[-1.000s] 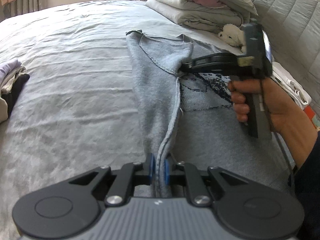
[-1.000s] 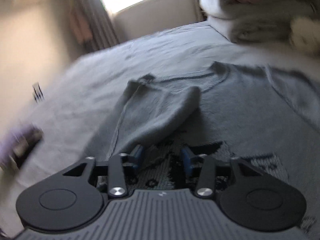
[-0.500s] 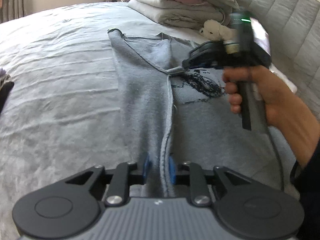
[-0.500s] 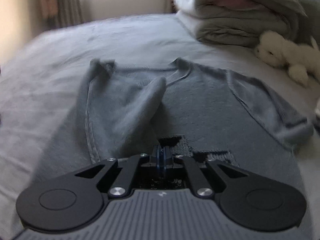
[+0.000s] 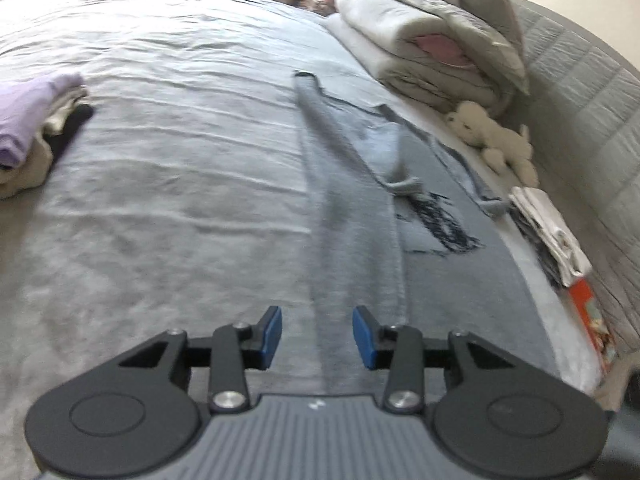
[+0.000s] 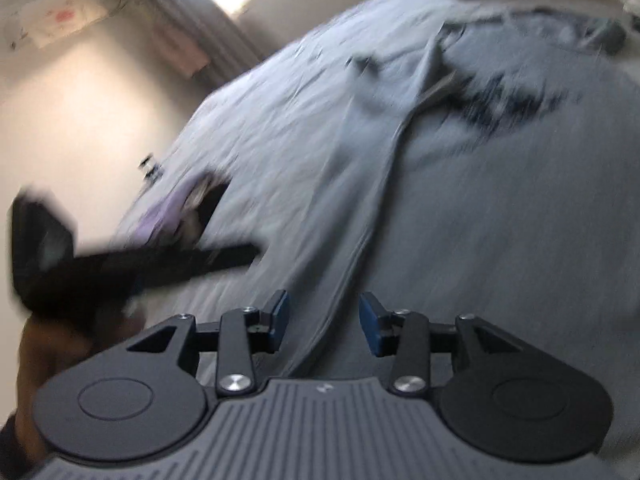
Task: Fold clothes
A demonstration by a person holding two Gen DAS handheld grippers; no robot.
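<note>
Grey sweater [image 5: 356, 216] lies lengthwise, neckline far; left gripper [image 5: 317, 335], right gripper [image 6: 323, 322] opening, pinching nothing

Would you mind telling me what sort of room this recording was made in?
Most likely a bedroom: a bed with folded bedding, a soft toy and a quilted headboard.

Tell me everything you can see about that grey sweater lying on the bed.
The grey sweater is a soft knit with a dark blurred pattern across its chest. It lies flat on the wrinkled grey bedspread, one side already folded inward along its length, that sleeve laid over the body. The other sleeve stretches toward a white plush toy without touching it. Neither gripper holds it.
</note>
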